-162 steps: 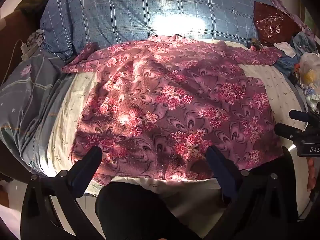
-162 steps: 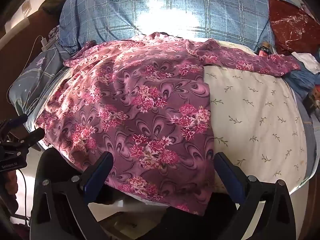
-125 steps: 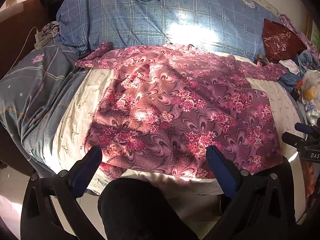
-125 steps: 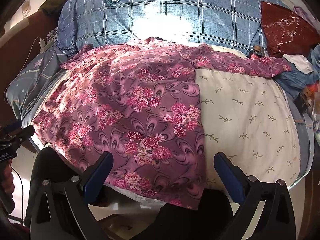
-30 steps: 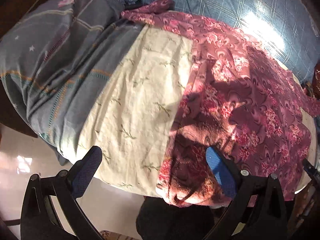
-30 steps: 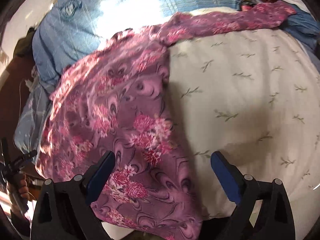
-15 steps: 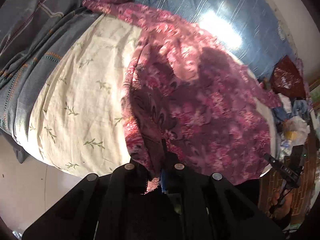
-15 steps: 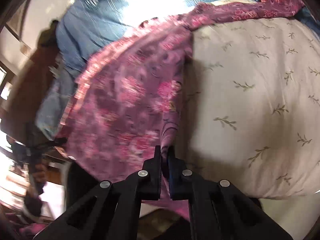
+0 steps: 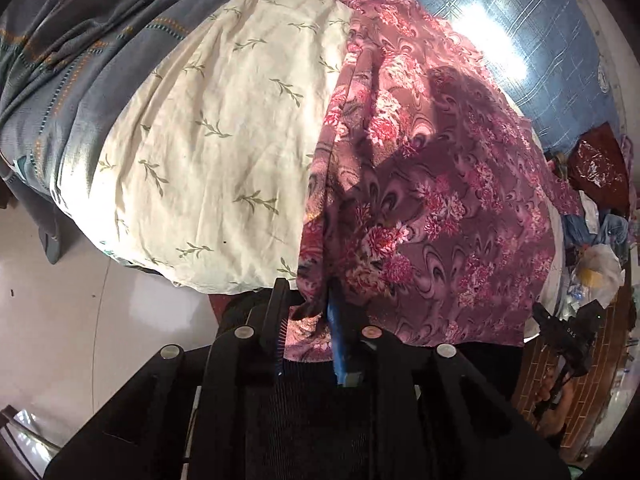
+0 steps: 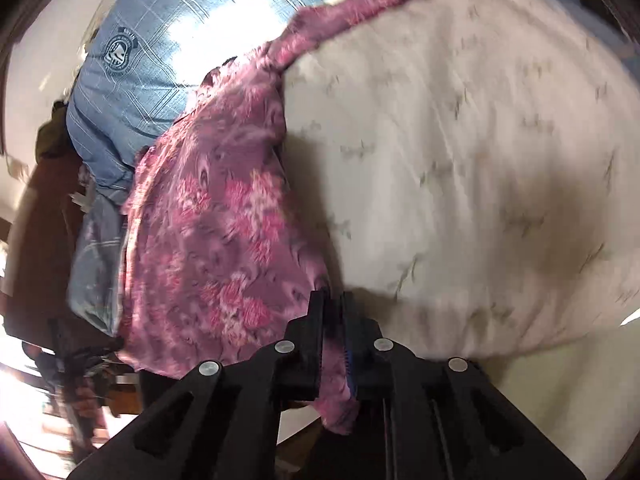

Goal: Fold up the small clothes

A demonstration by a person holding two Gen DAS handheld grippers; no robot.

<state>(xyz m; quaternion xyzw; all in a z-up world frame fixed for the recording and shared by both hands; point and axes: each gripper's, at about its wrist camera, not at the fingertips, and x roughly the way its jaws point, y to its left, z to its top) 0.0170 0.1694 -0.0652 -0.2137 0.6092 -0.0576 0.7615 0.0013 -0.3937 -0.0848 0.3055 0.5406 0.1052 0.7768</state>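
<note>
A pink-and-purple floral garment lies spread over the cream leaf-print sheet of a bed. My left gripper has the garment's near left hem corner bunched between its fingers; its jaws are opening slightly, with the cloth still pinched. In the blurred right wrist view, my right gripper holds the garment's near right hem corner, and a flap of cloth hangs below the fingers. Its jaws are also opening a little, with cloth between them.
A blue plaid pillow lies at the far side of the bed and a grey-blue blanket at the left. A red bag and a plastic bag clutter the right. Pale floor lies below the bed's edge.
Both grippers went from wide open to closed on the garment's near hem corners, and their fingers now stand slightly further apart. Both views have swung, and the right one is blurred by motion.
</note>
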